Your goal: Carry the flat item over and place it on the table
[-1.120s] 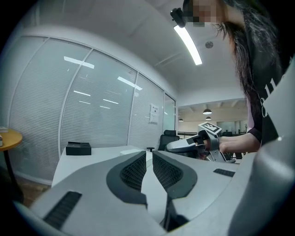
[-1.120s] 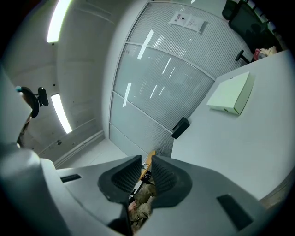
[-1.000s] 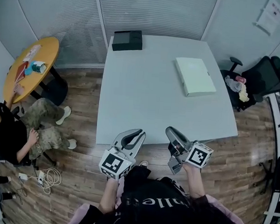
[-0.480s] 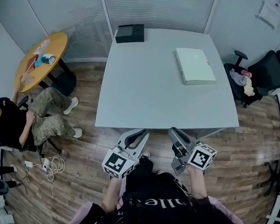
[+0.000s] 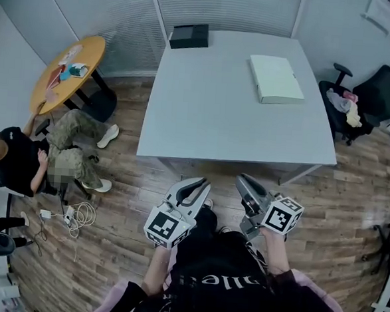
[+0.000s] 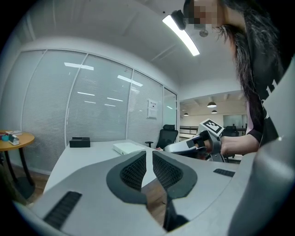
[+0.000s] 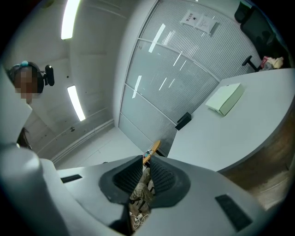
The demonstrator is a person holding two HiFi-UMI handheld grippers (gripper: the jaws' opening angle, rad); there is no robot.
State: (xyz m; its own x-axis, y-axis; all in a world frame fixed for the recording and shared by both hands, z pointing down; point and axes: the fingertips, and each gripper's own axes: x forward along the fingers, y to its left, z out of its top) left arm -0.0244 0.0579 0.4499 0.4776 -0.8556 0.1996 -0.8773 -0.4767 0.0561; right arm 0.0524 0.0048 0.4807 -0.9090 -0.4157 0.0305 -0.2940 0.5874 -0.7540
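The flat item, a pale green-white box (image 5: pixel 276 79), lies on the far right part of the grey table (image 5: pixel 211 120). It also shows in the left gripper view (image 6: pixel 127 148) and the right gripper view (image 7: pixel 224 99). Both grippers hang over the wooden floor, short of the table's near edge and far from the box. My left gripper (image 5: pixel 196 183) is shut and empty, its tips almost touching (image 6: pixel 149 153). My right gripper (image 5: pixel 243 180) closes the last bit, tips together (image 7: pixel 145 159), with nothing between them.
A black box (image 5: pixel 189 36) sits at the table's far left corner. A round orange table (image 5: pixel 67 73) and a seated person (image 5: pixel 21 163) are at the left, with cables (image 5: pixel 71 213) on the floor. An office chair (image 5: pixel 375 98) with clothes stands at the right.
The table has slid up and away in the head view, leaving more floor between it and the grippers. Both grippers keep their place in front of the body.
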